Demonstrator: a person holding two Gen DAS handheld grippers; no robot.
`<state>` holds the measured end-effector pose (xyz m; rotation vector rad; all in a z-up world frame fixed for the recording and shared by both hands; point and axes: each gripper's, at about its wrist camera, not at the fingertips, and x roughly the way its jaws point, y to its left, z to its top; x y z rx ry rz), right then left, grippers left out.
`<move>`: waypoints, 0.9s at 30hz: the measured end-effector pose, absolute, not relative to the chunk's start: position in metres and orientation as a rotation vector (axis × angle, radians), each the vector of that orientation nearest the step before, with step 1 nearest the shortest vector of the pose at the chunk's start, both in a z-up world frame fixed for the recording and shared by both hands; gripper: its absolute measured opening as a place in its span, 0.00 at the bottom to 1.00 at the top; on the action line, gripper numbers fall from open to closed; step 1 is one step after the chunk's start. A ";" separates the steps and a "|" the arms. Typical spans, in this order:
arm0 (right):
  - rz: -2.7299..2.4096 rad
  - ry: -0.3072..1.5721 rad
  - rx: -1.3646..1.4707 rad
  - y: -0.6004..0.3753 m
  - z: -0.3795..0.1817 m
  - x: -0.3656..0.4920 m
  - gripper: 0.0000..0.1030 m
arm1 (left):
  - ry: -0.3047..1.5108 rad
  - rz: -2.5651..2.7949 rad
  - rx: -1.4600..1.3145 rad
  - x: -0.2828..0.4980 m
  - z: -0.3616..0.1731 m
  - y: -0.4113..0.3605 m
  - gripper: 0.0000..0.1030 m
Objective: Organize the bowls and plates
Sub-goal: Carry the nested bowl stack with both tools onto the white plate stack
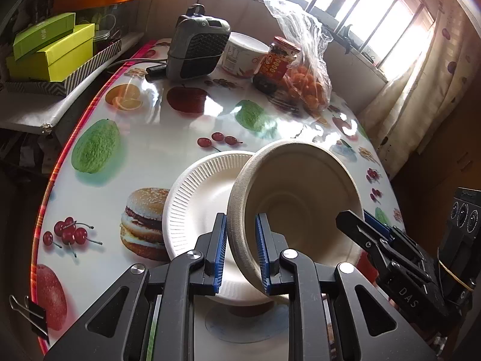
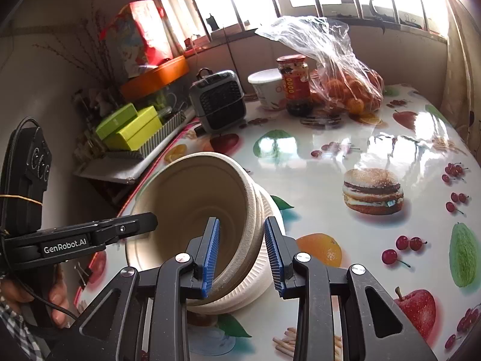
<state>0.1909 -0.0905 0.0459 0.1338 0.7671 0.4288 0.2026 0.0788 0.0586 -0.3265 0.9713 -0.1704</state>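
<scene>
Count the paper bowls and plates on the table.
2: one tan bowl, tilted, its rim between the fingers of both grippers, and one white ribbed plate lying under it. More could be stacked beneath, hidden.

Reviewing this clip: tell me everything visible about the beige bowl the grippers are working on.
The bowl is a round, beige, matte disposable one that looks like molded fiber pulp, with a thick rolled rim and stepped rings inside. It is empty and tilted steeply on its side, its lower edge resting in the white ribbed paper plate on the fruit-print table. The left gripper has its blue pads astride the near rim; the right gripper straddles the opposite rim, its pads looking slightly apart from the wall.
</scene>
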 end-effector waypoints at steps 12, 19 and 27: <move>0.441 0.798 0.117 -0.072 0.036 0.215 0.29 | 0.998 -0.142 -0.346 0.223 0.047 0.097 0.19; 0.429 0.819 0.120 -0.072 0.028 0.225 0.29 | 1.016 -0.148 -0.350 0.229 0.040 0.096 0.19; 0.424 0.827 0.121 -0.072 0.024 0.230 0.30 | 1.019 -0.152 -0.352 0.232 0.037 0.096 0.19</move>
